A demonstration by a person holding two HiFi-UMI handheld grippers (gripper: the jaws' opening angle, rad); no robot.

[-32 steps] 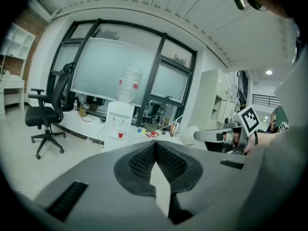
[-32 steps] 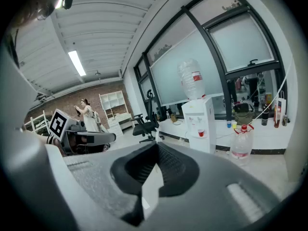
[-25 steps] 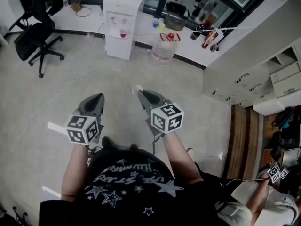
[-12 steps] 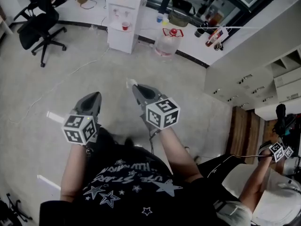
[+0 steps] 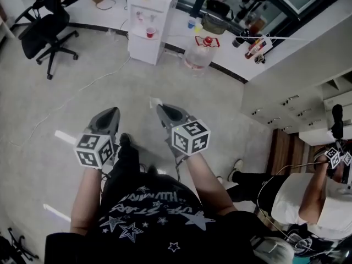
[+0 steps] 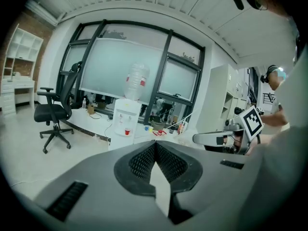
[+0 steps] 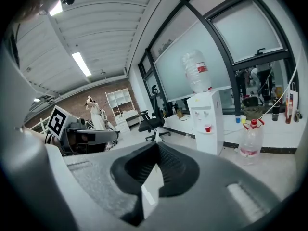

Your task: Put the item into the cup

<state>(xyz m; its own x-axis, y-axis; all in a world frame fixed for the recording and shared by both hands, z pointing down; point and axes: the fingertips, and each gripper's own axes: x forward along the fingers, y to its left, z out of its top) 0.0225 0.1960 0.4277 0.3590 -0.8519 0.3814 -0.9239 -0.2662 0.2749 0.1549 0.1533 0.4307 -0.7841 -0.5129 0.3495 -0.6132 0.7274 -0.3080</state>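
I see no loose item to pick up. A small red cup (image 5: 149, 33) sits in the tap recess of a white water dispenser (image 5: 157, 4) across the floor; the cup (image 6: 127, 132) shows in the left gripper view and again (image 7: 208, 128) in the right gripper view. My left gripper (image 5: 111, 113) and right gripper (image 5: 160, 109) are held out at waist height over the grey floor. Both point toward the dispenser. Each is shut with its jaws meeting at the tip and nothing between them, as seen on the left (image 6: 155, 143) and the right (image 7: 156, 146).
A large water bottle (image 5: 199, 53) stands on the floor right of the dispenser. A black office chair (image 5: 47, 26) is at the far left. White cabinets (image 5: 308, 109) line the right. Another person (image 5: 308, 197) with marker-cube grippers (image 5: 336, 156) sits at the lower right.
The view has shifted a little as I step forward; my shoe shows below the left gripper. The person at the right has stretched a leg out. Both grippers stay shut.
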